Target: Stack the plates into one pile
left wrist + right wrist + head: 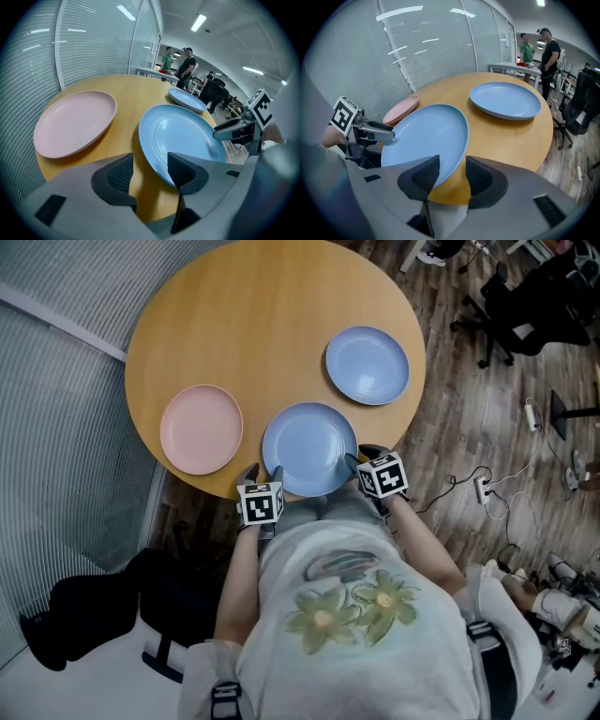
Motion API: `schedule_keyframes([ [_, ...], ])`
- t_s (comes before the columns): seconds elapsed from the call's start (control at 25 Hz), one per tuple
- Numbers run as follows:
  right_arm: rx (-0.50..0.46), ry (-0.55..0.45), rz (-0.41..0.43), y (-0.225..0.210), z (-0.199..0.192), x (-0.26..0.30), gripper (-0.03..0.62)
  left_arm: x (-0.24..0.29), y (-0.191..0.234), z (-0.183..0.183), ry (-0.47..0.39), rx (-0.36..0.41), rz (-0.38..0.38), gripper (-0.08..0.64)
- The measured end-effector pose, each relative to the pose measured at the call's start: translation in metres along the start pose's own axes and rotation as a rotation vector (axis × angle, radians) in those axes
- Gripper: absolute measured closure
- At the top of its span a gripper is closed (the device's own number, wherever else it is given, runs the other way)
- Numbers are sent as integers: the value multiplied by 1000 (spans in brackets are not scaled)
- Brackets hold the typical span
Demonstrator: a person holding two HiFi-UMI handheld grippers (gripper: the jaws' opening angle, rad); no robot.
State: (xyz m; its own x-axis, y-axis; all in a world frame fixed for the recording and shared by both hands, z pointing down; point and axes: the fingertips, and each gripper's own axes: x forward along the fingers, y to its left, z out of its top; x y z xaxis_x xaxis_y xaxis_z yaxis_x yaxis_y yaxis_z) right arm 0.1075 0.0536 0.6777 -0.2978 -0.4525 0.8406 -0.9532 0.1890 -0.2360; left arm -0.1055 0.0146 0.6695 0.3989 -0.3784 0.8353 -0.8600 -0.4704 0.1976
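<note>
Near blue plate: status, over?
Left tongs open, right tongs open, flanking near blue plate. No stack yet. Pink plate, far blue plate lie apart.

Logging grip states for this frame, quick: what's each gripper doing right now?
Left gripper: open, jaws astride the rim of the near round light-blue plate, not clamped.
Right gripper: open, same plate's opposite rim between its jaws.

Three plates on one table [234, 324]: two blue, the near plate [309, 448] and the far plate [367, 365], and one pink plate [201, 428]. Two grippers: left gripper [263, 472] and right gripper [361, 457]. Two bystanders (both far back): green shirt [527, 47] and black shirt [548, 44].
</note>
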Motion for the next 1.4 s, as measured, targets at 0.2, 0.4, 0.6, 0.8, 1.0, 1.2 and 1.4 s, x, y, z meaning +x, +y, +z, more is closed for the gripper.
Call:
schedule_keyframes([
  [0.2,30,4,-30,-8,-7,6,425,8,2,-2,16,9,1,350],
  [0.4,45,-4,-33,-7,-6,9,433,13,0,-2,33,41,-9,416],
  [0.6,54,6,-27,-7,-7,10,466,15,-3,1,39,65,-13,433],
  [0.8,54,19,-35,-6,-7,6,468,15,-4,2,56,89,-17,433],
  [1.0,59,11,-41,-5,0,-1,468,8,-5,13,33,95,-26,433],
  [1.2,51,-11,-41,-3,16,-11,468,-2,-3,28,2,98,-22,433],
  [1.4,27,-43,-28,6,37,-15,468,-16,6,40,-51,76,-4,433],
])
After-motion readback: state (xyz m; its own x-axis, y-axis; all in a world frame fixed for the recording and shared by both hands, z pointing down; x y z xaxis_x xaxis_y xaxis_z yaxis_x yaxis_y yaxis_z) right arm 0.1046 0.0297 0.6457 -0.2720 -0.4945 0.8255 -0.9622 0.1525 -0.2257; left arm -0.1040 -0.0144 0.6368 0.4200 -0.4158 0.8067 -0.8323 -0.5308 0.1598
